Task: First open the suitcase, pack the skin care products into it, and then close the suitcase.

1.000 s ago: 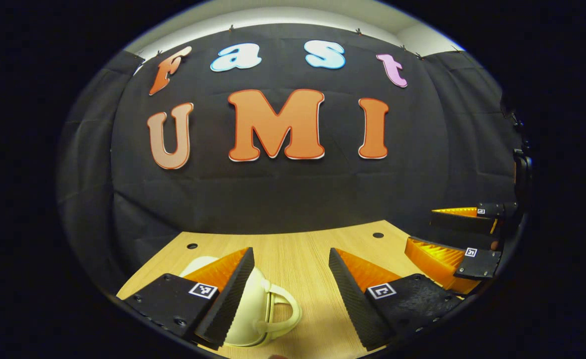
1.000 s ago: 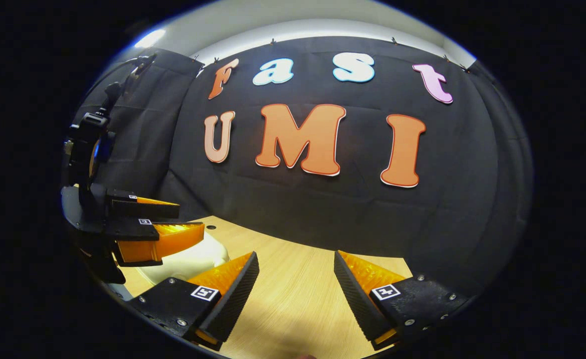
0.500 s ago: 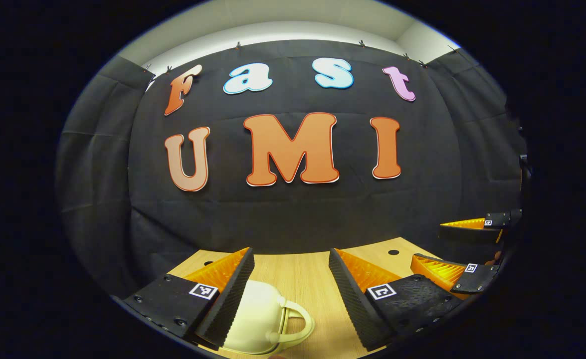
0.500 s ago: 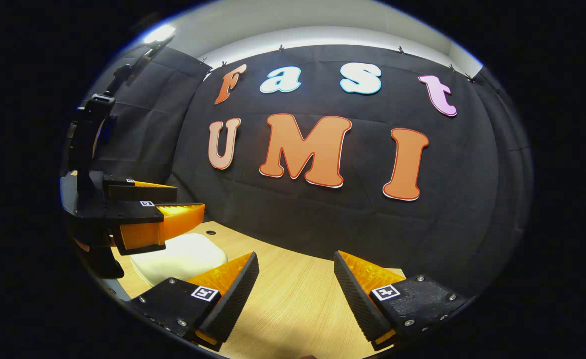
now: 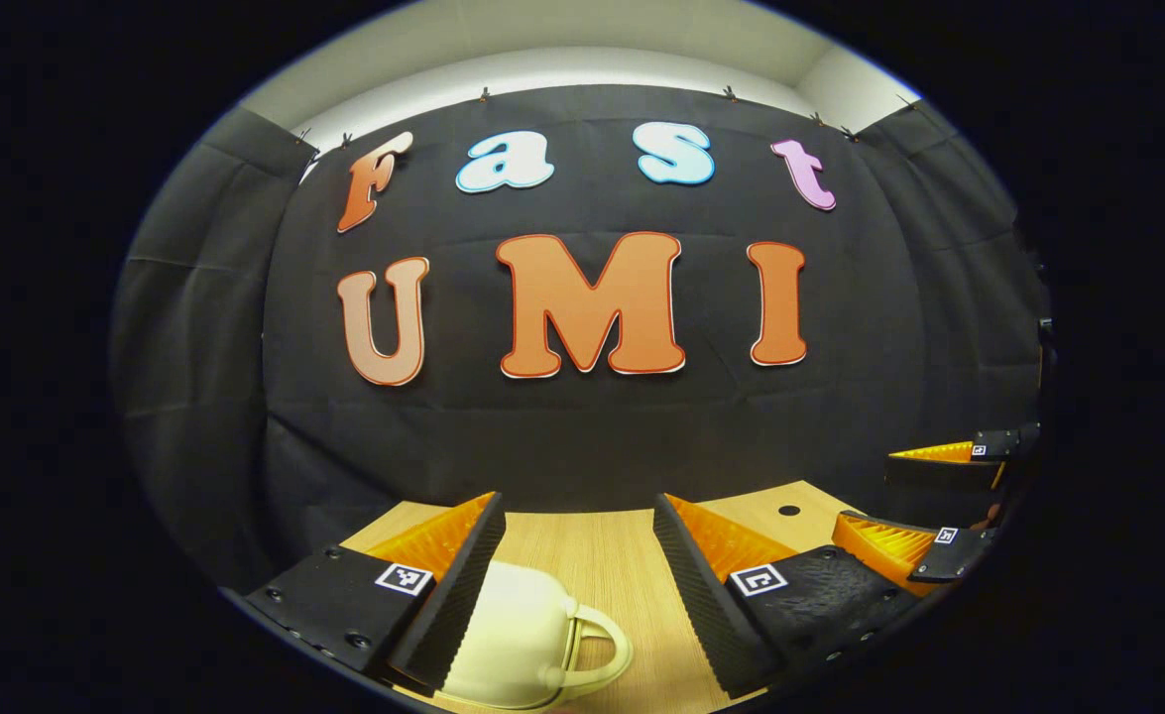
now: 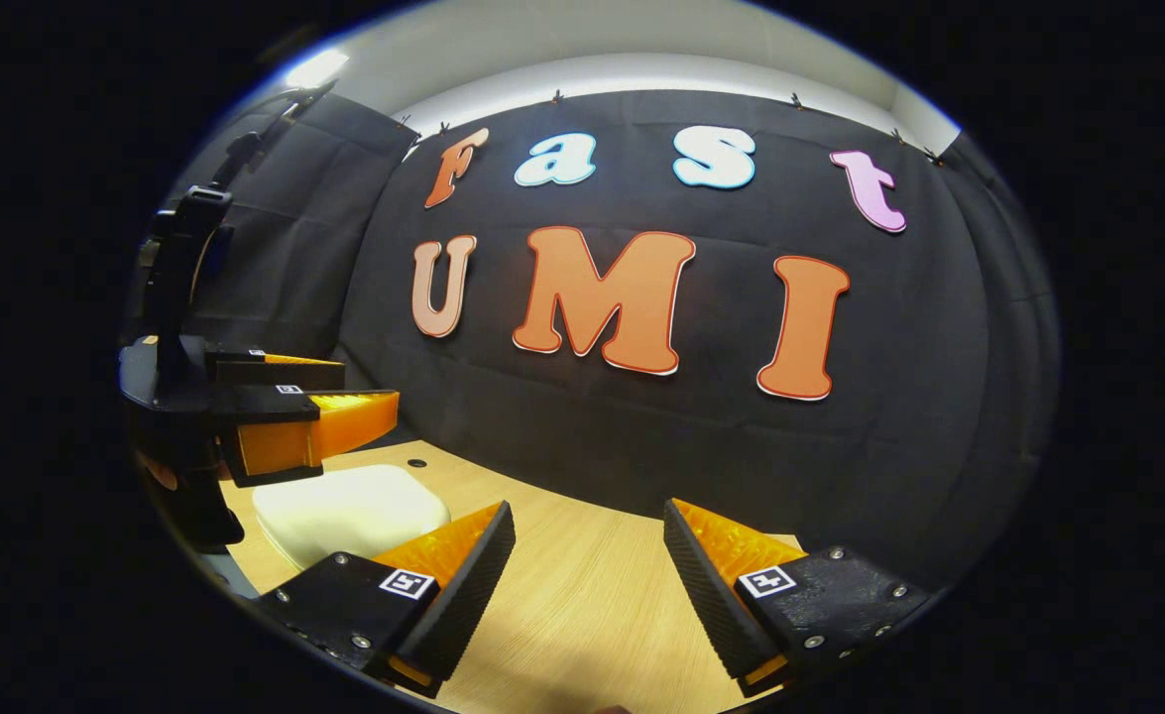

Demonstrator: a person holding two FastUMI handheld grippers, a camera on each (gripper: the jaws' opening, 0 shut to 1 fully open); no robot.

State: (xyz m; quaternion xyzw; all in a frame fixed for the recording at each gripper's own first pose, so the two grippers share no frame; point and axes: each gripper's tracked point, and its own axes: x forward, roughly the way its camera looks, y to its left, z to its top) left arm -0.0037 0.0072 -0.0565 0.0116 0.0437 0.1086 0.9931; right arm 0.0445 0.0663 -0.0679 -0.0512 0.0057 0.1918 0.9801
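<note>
A small cream suitcase (image 5: 518, 640) lies shut on the wooden table (image 5: 602, 555), its handle (image 5: 602, 645) pointing right. My left gripper (image 5: 576, 511) hovers open above it, with the case showing under and beside the left finger. In the right gripper view the same suitcase (image 6: 349, 508) lies at the left, and the left gripper (image 6: 369, 389) hangs open above it without touching. My right gripper (image 6: 587, 516) stands open over bare table (image 6: 582, 605), with nothing between its fingers. It also appears, open, as the right gripper (image 5: 879, 491) at the right edge of the left gripper view.
The black cloth wall rises close behind the table's far edge. Small round holes (image 5: 788, 510) (image 6: 416, 463) sit in the tabletop near that edge.
Both views have tilted up, so the table and suitcase sit lower in them. The left gripper now hangs higher above the suitcase. Both stay open.
</note>
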